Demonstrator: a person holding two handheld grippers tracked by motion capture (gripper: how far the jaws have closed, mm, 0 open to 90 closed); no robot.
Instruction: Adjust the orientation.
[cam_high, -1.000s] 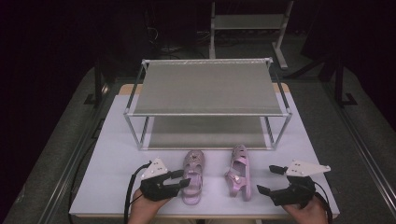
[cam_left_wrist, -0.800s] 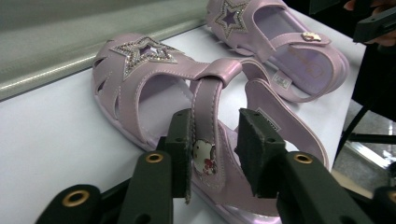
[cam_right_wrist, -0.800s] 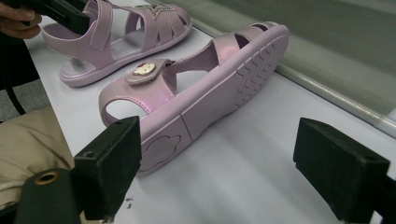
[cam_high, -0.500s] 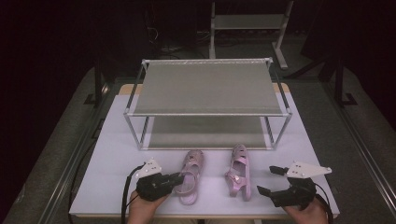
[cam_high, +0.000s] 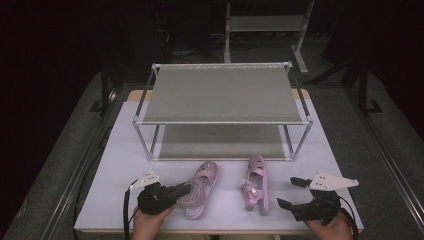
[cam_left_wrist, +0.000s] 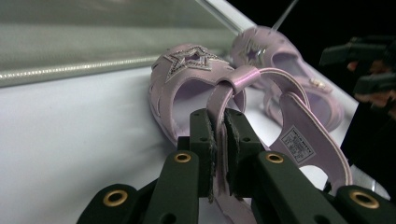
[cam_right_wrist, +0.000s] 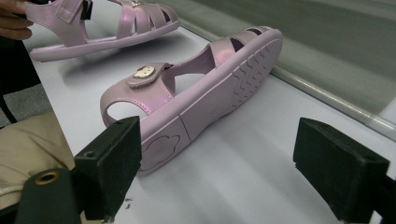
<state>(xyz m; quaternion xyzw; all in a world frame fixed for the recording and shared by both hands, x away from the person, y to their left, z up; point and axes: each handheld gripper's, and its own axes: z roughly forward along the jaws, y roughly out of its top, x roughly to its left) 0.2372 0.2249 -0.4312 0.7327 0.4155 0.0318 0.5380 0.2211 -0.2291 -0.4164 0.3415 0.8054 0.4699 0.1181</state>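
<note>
Two pink child's sandals sit on the white table in front of a rack. The left sandal has a star on its toe. My left gripper is shut on its heel strap, coming from the sandal's left. The right sandal lies on its side with its ridged sole facing my right gripper. That gripper stands open, jaws wide apart, just short of the sandal's heel and not touching it.
A two-level metal rack with grey mesh shelves stands behind the sandals; its lower shelf is bare. The table's front edge runs just below both hands. A dark floor and a second frame lie beyond.
My left gripper has drawn back to the left with the left sandal's strap in it, and the sandal has shifted and turned with it. The right gripper and right sandal have not moved.
</note>
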